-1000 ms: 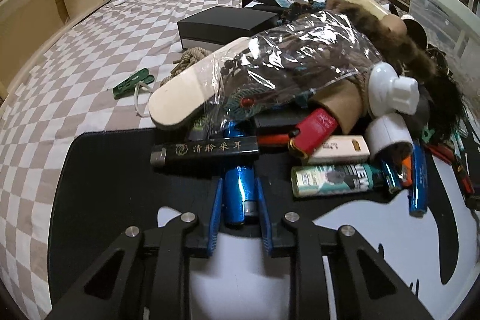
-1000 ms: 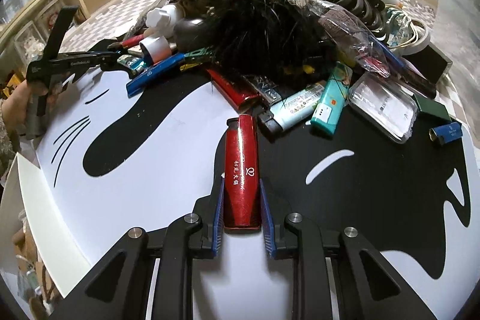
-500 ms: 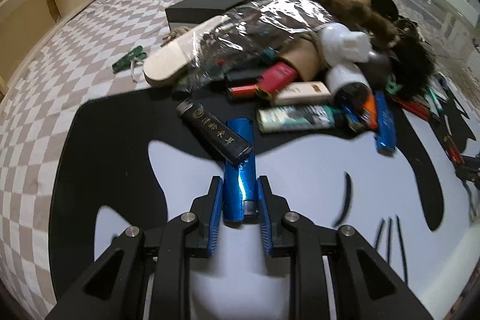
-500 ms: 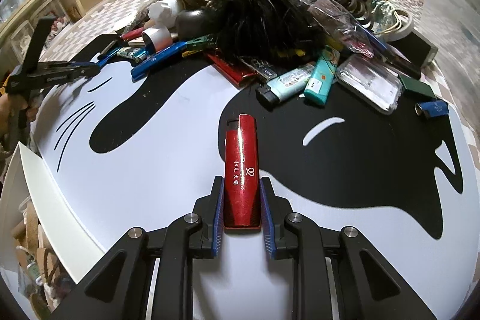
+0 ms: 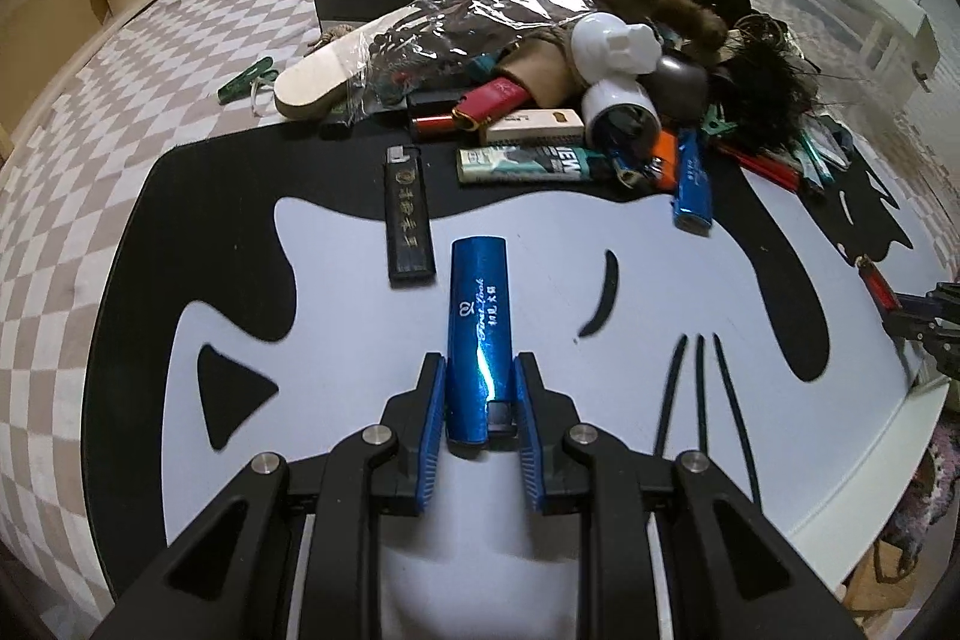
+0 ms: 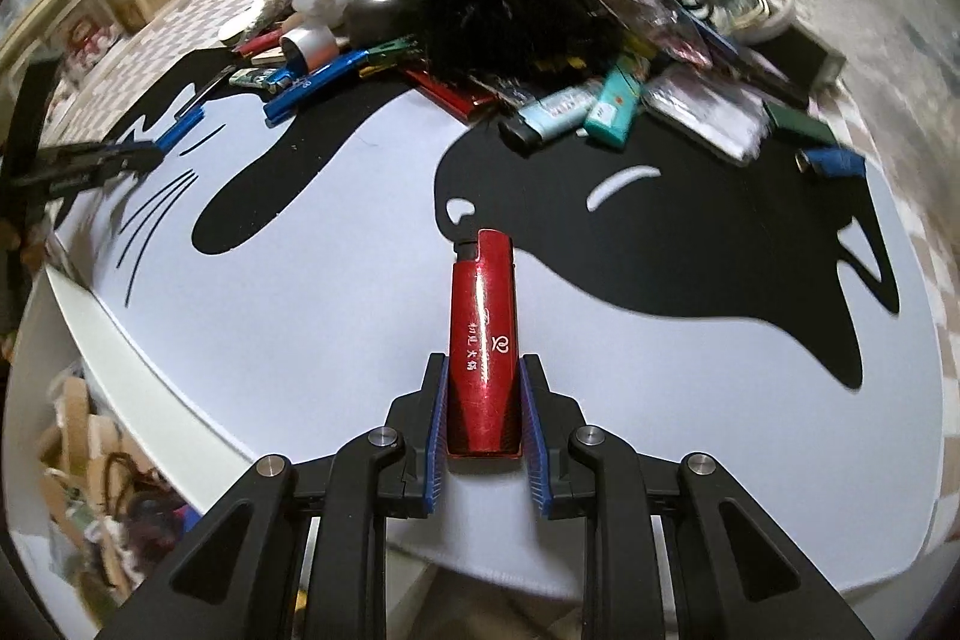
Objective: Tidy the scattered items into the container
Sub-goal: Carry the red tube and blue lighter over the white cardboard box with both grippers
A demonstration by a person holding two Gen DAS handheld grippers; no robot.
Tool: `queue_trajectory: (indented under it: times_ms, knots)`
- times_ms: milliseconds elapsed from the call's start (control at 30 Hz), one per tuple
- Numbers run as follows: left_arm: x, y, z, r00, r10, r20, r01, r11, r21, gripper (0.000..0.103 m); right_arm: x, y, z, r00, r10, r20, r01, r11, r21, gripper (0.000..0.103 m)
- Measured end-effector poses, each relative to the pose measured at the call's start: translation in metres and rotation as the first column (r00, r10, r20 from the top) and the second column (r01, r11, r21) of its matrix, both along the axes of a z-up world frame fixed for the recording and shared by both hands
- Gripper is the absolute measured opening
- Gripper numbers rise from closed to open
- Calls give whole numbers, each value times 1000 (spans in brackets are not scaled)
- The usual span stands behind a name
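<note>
while both grippers hang above the black-and-white cat mat point(image 5: 372, 460), each has a lighter pinched between its blue pads. the left gripper point(image 5: 480, 394) is clamped on a blue lighter point(image 5: 480, 334), which points straight ahead from the fingers with its metal end back between them. just ahead and to the left of its tip, a black lighter point(image 5: 408, 220) with gold characters lies flat on the mat, apart from the blue one. farther ahead sits the heap of scattered items point(image 5: 576, 58): a white bottle point(image 5: 612, 46), a clear plastic bag point(image 5: 480, 16), a wooden shoehorn-like piece point(image 5: 324, 76), a red lighter case point(image 5: 495, 97), and a green printed lighter point(image 5: 528, 163). a second blue lighter point(image 5: 693, 187) lies ahead to the right. beyond the pile, a black box point(image 5: 372, 1) rests on the checkered bedspread point(image 5: 120, 88).

the right gripper point(image 6: 483, 400) is closed on a red lighter point(image 6: 483, 334), nozzle end forward, over the white part of the mat. ahead of it the same heap shows from the other side, with black feathery fluff point(image 6: 510, 10) on top and a pale blue lighter point(image 6: 552, 112) and a teal lighter point(image 6: 615, 106) at its near edge. off to the far left the other gripper appears. at lower left, beneath a white rim, a blurred container point(image 6: 90, 466) holds tangled things.
</note>
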State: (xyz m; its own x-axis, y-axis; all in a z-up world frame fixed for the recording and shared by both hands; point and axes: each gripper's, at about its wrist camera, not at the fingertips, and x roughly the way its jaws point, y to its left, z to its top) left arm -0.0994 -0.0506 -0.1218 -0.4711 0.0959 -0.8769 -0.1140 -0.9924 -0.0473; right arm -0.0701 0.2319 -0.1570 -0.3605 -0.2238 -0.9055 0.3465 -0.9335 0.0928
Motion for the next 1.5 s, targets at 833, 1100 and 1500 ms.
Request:
queue_trajectory:
  times_ms: [833, 1100, 1500]
  knots:
    - [14, 6, 21, 997, 77, -14, -75, 993, 85, 23, -9, 28, 17, 960, -244, 134, 266, 946, -183, 24]
    - [21, 17, 44, 996, 47, -79, -39, 993, 109, 23, -5, 29, 45, 963, -253, 94, 270, 923, -274, 24]
    - [46, 50, 68, 990, -45, -132, 61, 991, 121, 23, 27, 10, 78, 984, -178, 30, 177, 914, -365, 24]
